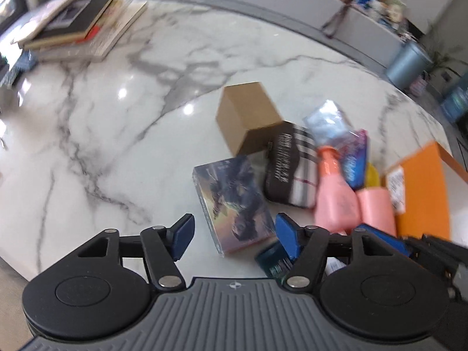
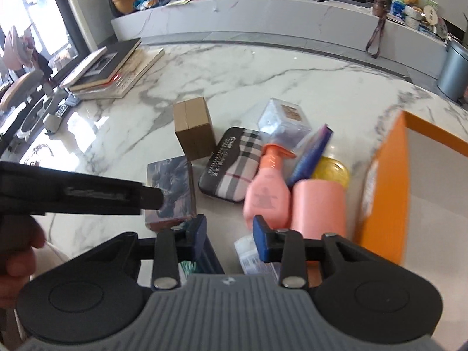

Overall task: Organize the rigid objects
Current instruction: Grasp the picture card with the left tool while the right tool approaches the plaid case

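A pile of objects lies on the marble table (image 1: 87, 134): a brown cardboard box (image 1: 248, 114), a picture-printed box (image 1: 234, 199), a plaid case (image 1: 292, 166), a pink bottle (image 1: 336, 196), a pink cylinder (image 1: 376, 207) and an orange box (image 1: 421, 187). My left gripper (image 1: 234, 237) is open, its fingers either side of the near end of the picture box. My right gripper (image 2: 229, 235) is open and empty, above the near edge of the pile, near the pink bottle (image 2: 267, 187) and pink cylinder (image 2: 318, 207). The picture box (image 2: 172, 187) lies to its left.
A stack of books (image 1: 73, 20) lies at the far left of the table, also in the right wrist view (image 2: 111, 67). A clear plastic box (image 2: 285, 120), a blue packet (image 2: 311, 155) and a yellow lid (image 2: 332, 172) lie in the pile. A grey bin (image 2: 453, 70) stands beyond the table.
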